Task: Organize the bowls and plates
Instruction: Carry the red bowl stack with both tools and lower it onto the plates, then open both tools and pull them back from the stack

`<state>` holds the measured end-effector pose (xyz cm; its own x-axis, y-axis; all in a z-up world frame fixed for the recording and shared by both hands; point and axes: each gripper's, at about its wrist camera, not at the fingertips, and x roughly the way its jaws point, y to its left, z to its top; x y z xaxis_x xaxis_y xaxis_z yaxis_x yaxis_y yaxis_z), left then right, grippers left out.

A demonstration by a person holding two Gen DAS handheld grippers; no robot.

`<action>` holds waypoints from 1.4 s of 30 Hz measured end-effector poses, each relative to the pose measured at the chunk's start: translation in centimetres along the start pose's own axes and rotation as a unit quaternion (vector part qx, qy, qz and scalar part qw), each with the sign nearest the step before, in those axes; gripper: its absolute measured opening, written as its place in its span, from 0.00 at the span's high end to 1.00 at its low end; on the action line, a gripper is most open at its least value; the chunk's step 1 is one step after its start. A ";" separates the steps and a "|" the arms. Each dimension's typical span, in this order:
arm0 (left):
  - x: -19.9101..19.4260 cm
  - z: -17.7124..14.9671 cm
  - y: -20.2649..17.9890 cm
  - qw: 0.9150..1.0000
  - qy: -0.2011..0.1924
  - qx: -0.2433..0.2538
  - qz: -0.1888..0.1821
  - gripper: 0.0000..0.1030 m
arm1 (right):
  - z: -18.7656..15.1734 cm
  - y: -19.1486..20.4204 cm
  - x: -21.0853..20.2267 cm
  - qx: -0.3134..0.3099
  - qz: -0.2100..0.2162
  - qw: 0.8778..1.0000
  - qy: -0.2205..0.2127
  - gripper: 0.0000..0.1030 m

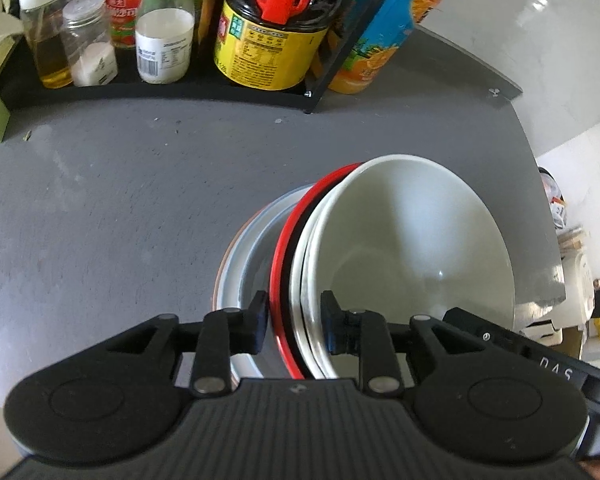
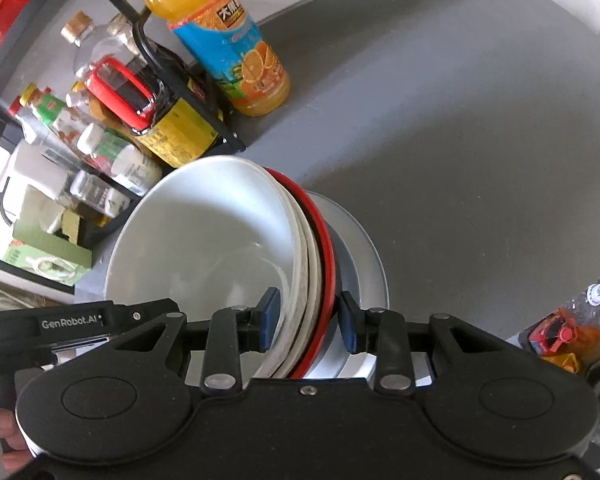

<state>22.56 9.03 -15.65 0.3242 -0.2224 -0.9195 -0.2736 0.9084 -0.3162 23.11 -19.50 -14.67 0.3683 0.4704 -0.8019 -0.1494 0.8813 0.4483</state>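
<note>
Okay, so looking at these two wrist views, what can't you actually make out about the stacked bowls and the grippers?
- Left wrist view: whether the left gripper presses the nested white ceramic bowls and red-rimmed bowl; the rims fill the gap.
- Right wrist view: the same for the right gripper.
- Both views: the pale grey plate underneath, mostly covered by bowls.
- Bowl count: rims overlap.

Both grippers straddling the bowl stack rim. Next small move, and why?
Probably close both grippers, then lift level. The left gripper and right gripper each straddle the rims of the nested white bowl and red-rimmed bowl, with gaps at the pads. The stack sits tilted over the grey plate, so lifting unclamped may slip.
</note>
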 end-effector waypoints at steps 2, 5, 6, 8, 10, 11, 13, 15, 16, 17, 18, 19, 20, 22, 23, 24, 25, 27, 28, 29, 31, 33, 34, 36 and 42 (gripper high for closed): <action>-0.2 0.0 0.0 1.000 -0.003 0.001 -0.006 0.70 | -0.1 0.0 -0.6 0.001 0.005 1.000 -0.009 0.63; -0.9 -0.1 -0.3 1.000 -0.022 0.008 -0.001 0.53 | 0.0 0.1 -1.8 -0.006 0.003 1.000 -0.029 0.48; -1.2 -0.2 -0.6 0.999 -0.031 0.011 0.008 0.45 | 0.0 0.2 -2.1 -0.011 0.000 0.999 -0.034 0.48; -1.7 -0.4 -0.8 0.999 -0.042 0.011 0.018 0.34 | 0.0 0.3 -2.9 -0.020 0.004 0.999 -0.045 0.46; -2.1 -0.5 -1.1 0.998 -0.051 0.009 0.028 0.24 | -0.2 0.3 -3.8 -0.024 0.001 0.998 -0.059 0.35; -2.3 -0.7 -1.2 0.998 -0.054 0.010 0.034 0.23 | -0.4 0.2 -4.3 -0.026 -0.001 0.997 -0.066 0.26; -2.9 -1.0 -1.6 0.997 -0.062 0.015 0.043 0.21 | -0.8 0.1 -5.3 -0.032 0.002 0.996 -0.080 0.23; -3.5 -1.5 -2.0 0.996 -0.068 0.022 0.050 0.17 | -1.3 -0.2 -6.3 -0.033 0.006 0.995 -0.089 0.20; -3.8 -1.7 -2.2 0.996 -0.070 0.024 0.054 0.16 | -1.6 -0.5 -6.8 -0.032 0.006 0.995 -0.094 0.19; -4.2 -2.0 -2.4 0.995 -0.073 0.025 0.058 0.16 | -1.9 -0.6 -7.2 -0.032 0.006 0.995 -0.099 0.16; -4.8 -2.4 -2.7 0.995 -0.078 0.026 0.062 0.15 | -2.3 -0.8 -7.8 -0.034 0.007 0.994 -0.106 0.14; -5.3 -2.7 -2.9 0.994 -0.083 0.026 0.063 0.14 | -2.8 -1.1 -8.5 -0.036 0.007 0.993 -0.113 0.10; -5.9 -3.2 -3.1 0.994 -0.089 0.026 0.063 0.13 | -3.3 -1.5 -9.2 -0.037 0.007 0.992 -0.119 0.08; -7.2 -4.1 -3.8 0.992 -0.104 0.027 0.065 0.10 | -4.1 -2.1 -10.5 -0.037 0.009 0.991 -0.129 0.04; -7.8 -4.7 -4.2 0.991 -0.110 0.029 0.065 0.10 | -4.6 -2.5 -11.3 -0.038 0.012 0.990 -0.134 0.03; -8.5 -5.3 -4.7 0.991 -0.116 0.030 0.063 0.09 | -5.1 -2.9 -12.0 -0.040 0.014 0.989 -0.138 0.01; -9.1 -6.1 -5.2 0.990 -0.121 0.030 0.061 0.09 | -5.6 -3.2 -12.7 -0.039 0.014 0.989 -0.142 0.01; -10.3 -7.5 -6.1 0.990 -0.125 0.030 0.063 0.08 | -6.5 -3.9 -14.1 -0.036 0.014 0.988 -0.149 0.01; -10.9 -8.2 -6.6 0.989 -0.129 0.034 0.060 0.08 | -7.0 -4.2 -14.8 -0.037 0.016 0.987 -0.153 0.00; -11.5 -9.0 -7.0 0.989 -0.134 0.038 0.059 0.08 | -7.6 -4.4 -15.5 -0.038 0.017 0.987 -0.158 0.00; -12.6 -10.5 -7.8 0.987 -0.142 0.044 0.063 0.08 | -8.6 -5.1 -16.9 -0.037 0.021 0.985 -0.167 0.00; -13.7 -11.5 -8.6 0.986 -0.150 0.041 0.066 0.08 | -9.4 -5.5 -18.1 -0.037 0.020 0.984 -0.172 0.00; -14.4 -12.2 -8.9 0.985 -0.156 0.040 0.065 0.08 | -9.8 -5.6 -18.7 -0.038 0.019 0.984 -0.175 0.00; -15.6 -13.1 -9.4 0.983 -0.165 0.040 0.064 0.07 | -10.4 -5.9 -19.7 -0.039 0.021 0.983 -0.177 0.00; -18.4 -15.6 -10.7 0.980 -0.181 0.050 0.064 0.07 | -11.7 -5.6 -22.2 -0.041 0.018 0.980 -0.192 0.00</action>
<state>5.39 -2.10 0.95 0.5986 0.0188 -0.8009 -0.2485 0.9548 -0.1634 5.03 -34.31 -4.00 0.6778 0.4628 -0.5713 -0.2362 0.8729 0.4268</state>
